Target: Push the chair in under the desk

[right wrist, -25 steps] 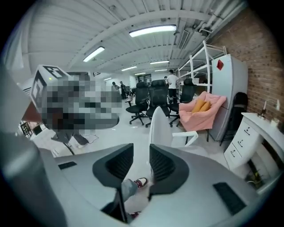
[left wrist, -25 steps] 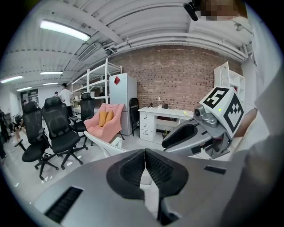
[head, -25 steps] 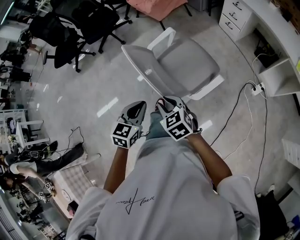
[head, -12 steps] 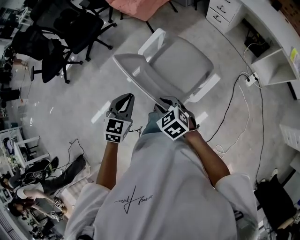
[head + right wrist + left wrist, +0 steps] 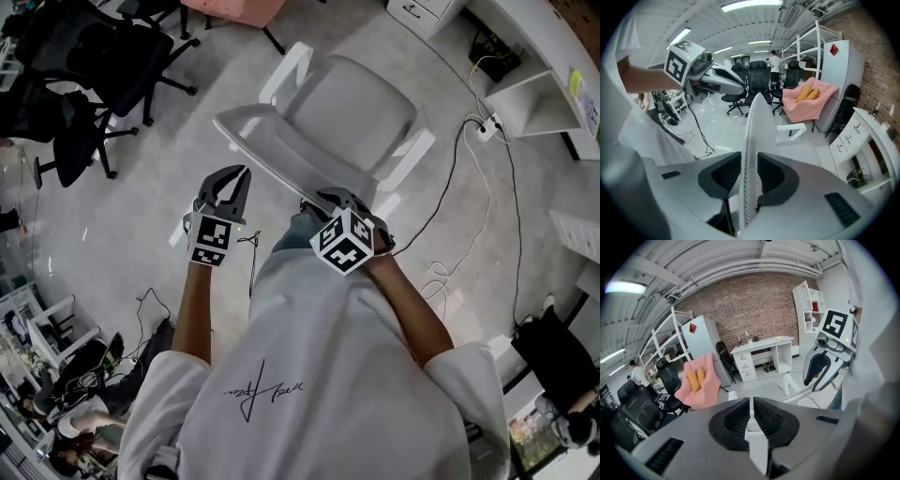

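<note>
Head view: steeply down from above the person's shoulders onto the chair [image 5: 347,122], left claw [image 5: 234,183] and right claw [image 5: 323,199]. Each gripper view sits close behind its own jaws — the left faces the white desk [image 5: 761,350], the right meets the chair's back edge-on; both share the pink cloth [image 5: 698,383].

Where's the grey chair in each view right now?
Head view: grey chair, upper centre.
Left gripper view: its armrest, right of centre.
Right gripper view: its backrest edge-on, centre, gripped by right gripper.
Shared landmark: pink-draped chair.
</note>
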Available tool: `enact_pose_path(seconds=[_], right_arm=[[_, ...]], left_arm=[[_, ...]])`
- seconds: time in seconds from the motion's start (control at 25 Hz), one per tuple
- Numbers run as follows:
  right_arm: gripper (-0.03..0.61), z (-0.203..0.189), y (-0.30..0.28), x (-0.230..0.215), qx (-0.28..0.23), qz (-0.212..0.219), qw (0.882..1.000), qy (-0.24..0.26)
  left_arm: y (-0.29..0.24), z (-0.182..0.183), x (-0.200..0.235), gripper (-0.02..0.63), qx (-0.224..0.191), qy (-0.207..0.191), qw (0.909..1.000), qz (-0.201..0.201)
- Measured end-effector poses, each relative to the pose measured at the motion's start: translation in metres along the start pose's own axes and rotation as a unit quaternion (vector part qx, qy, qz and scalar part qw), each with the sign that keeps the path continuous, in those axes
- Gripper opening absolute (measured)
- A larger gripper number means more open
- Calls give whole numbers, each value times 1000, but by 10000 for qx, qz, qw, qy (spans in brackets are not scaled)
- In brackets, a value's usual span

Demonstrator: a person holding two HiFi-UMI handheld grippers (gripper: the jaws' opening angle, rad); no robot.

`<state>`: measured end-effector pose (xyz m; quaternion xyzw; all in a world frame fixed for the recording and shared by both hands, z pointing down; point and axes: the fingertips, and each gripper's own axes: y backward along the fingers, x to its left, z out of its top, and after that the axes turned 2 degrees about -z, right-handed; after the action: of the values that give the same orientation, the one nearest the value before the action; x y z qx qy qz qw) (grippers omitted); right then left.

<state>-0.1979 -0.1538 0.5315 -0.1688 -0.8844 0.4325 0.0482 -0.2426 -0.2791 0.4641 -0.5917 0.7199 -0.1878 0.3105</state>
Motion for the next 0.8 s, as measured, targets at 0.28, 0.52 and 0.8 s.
enact_pose_path(seconds=[0.28, 0.52, 0.8], right_arm=[[127, -1, -7, -1, 68, -139, 9975, -695], [135, -3, -7, -1, 49, -554, 9951, -815], [151, -7, -9, -5, 193, -965, 9919, -797]], left_arm=[[-20, -14, 22, 8, 352, -1526, 9849, -737], [-31, -30, 24, 120, 631, -2615, 9505, -1557], [-43, -37, 28, 134, 633, -3321, 9225, -1861]])
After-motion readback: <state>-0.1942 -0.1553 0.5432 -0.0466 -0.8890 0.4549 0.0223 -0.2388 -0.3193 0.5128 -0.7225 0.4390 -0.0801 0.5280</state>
